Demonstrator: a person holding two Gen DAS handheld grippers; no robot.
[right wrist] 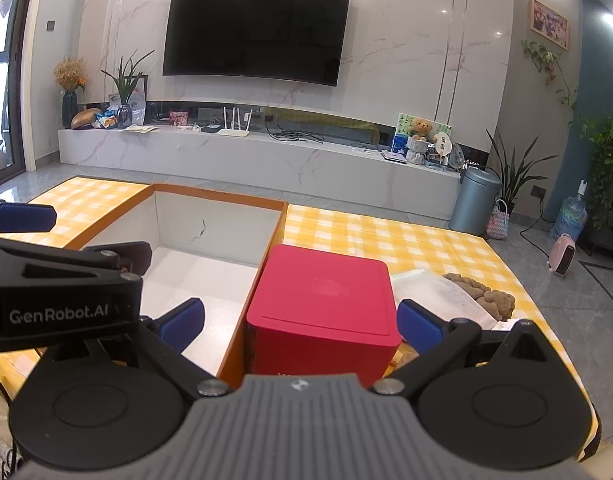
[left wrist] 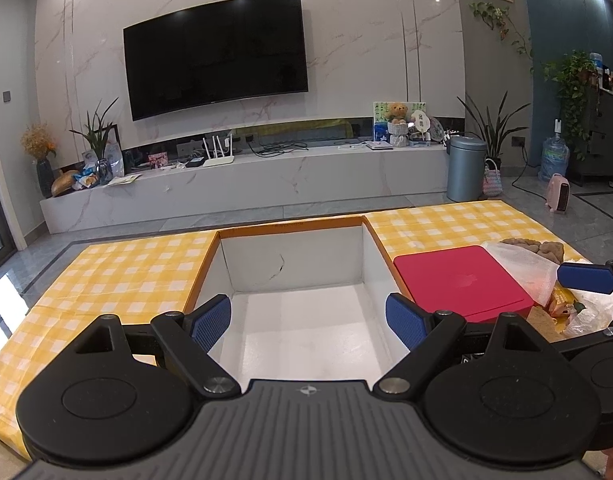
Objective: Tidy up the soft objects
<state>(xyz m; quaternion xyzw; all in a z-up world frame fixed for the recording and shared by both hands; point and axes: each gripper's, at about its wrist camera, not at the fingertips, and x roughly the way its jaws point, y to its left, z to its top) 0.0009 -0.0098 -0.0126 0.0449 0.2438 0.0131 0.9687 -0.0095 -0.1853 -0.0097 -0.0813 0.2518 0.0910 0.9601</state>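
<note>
Checked tablecloth (left wrist: 126, 272): both grippers wide apart, L (left wrist: 308, 322) over box (left wrist: 294, 264).

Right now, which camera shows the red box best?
The right wrist view: the red box sits centred between the open right tongs, with its lid and front side both visible. The left wrist view shows it off to the right, mostly only the lid, beside the open carton.

the left gripper (left wrist: 308, 322) is showing a ribbed grey body with a small compass-like mark, black linkage arms, round black discs, silver screws and blue textured pads. the right gripper (right wrist: 300, 322) is looking the same; white "genrobot.ai" lettering is showing on the left gripper's black side.
</note>
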